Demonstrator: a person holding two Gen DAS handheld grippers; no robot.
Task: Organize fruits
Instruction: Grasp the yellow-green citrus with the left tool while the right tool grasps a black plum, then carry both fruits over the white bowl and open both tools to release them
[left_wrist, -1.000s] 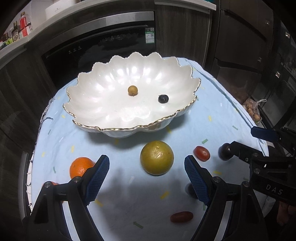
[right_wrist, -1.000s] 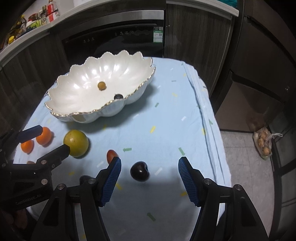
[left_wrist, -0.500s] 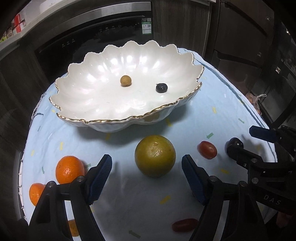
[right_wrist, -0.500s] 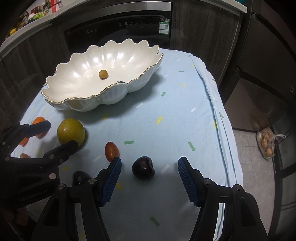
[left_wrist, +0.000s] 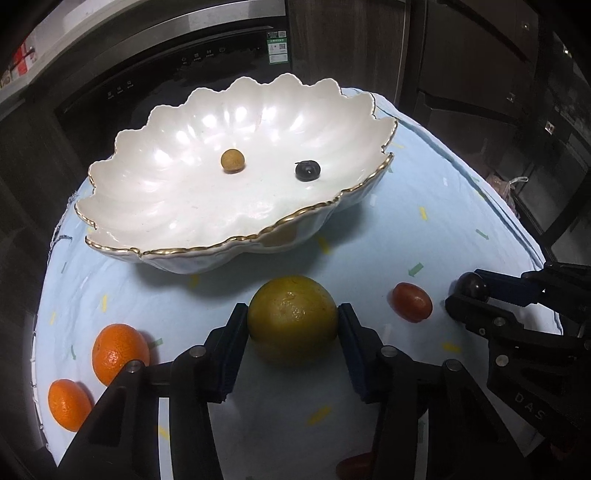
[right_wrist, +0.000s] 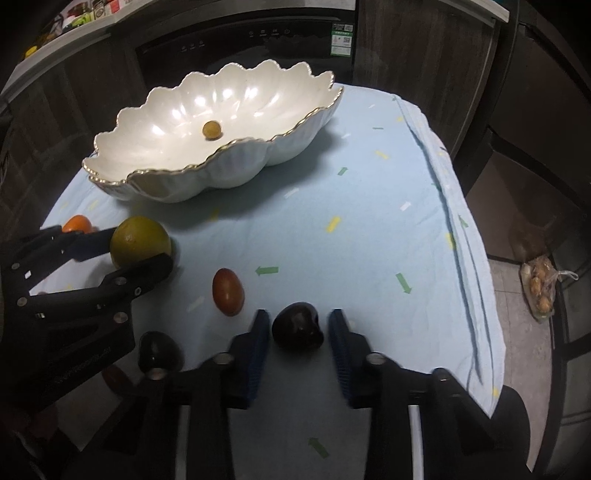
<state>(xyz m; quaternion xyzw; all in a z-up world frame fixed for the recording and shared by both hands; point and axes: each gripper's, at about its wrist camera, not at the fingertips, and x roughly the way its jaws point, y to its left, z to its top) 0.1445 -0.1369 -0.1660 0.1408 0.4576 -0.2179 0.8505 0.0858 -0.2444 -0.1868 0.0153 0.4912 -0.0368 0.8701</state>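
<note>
Blue-padded fingers of the left gripper are pressed against both flanks of the big yellow-green citrus, narrowed to its width — it looks held, though the fruit sits on the light blue tablecloth just in front of the scalloped white bowl. The right gripper has its fingers drawn in around the dark plum-like fruit; the left pad seems to touch, the right shows a sliver of gap, so I cannot tell if it has truly gripped.

Taking the bowl as the marker: the citrus lies directly before its near rim, the dark fruit farther out and off to the right, with a small red oval fruit between the two. Two oranges rest left of the citrus. Inside the bowl are only a small tan fruit and a dark berry.

The bowl lies straight ahead of the left fingers and close — that hand has the shorter trip, I'd judge: lift clear of the gold rim, then forward. The round citrus has no long axis to mind; rolling on release seems the risk.
</note>
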